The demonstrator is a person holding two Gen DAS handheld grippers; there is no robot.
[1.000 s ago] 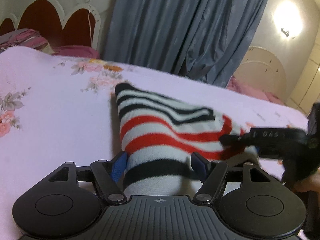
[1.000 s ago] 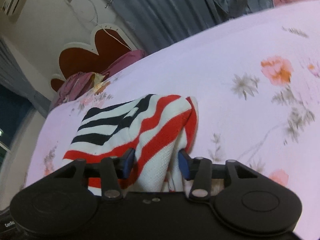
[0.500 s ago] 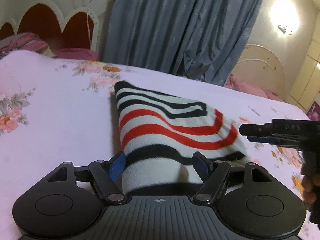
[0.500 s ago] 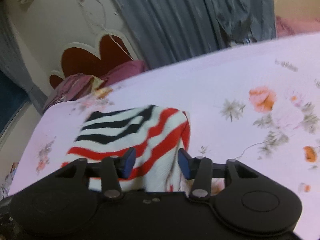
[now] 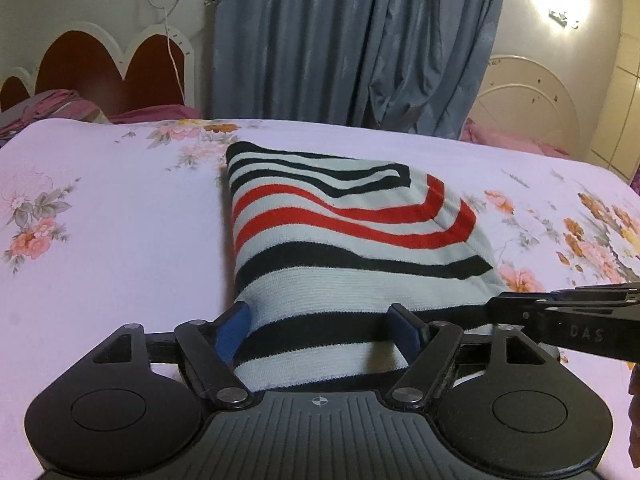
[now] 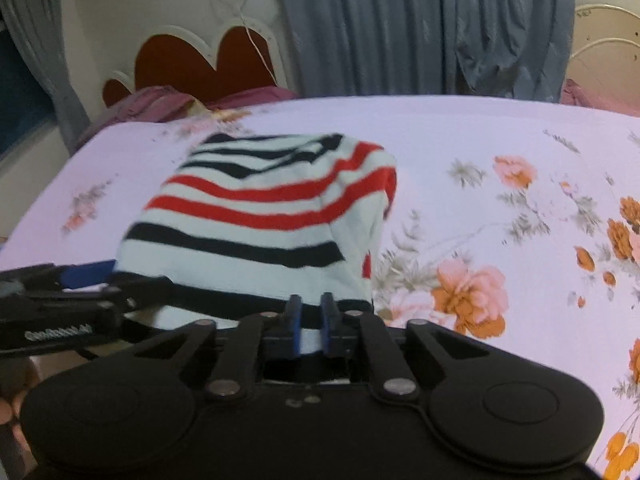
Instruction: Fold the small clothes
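The striped garment (image 5: 344, 240), banded in black, red and white, is laid folded near the middle of the floral bedsheet (image 5: 100, 248). Its left edge is seen as a straight line running away from the left wrist camera, while its right side is rounded where the cloth doubles over. The near hem is straddled by the left gripper (image 5: 320, 328); its jaws have just been opening and are spread wide, with the hem lying between the blue pads and no clamping to be seen. The right gripper (image 6: 310, 320) is seen at the hem's right corner, its jaws having just been closing and now drawn close together; a strip of the hem shows between the pads, though whether it is gripped cannot be told. Bare sheet is left open to the garment's left, right and far side, up to the headboard (image 5: 108, 68) and the grey curtain (image 5: 352, 40).
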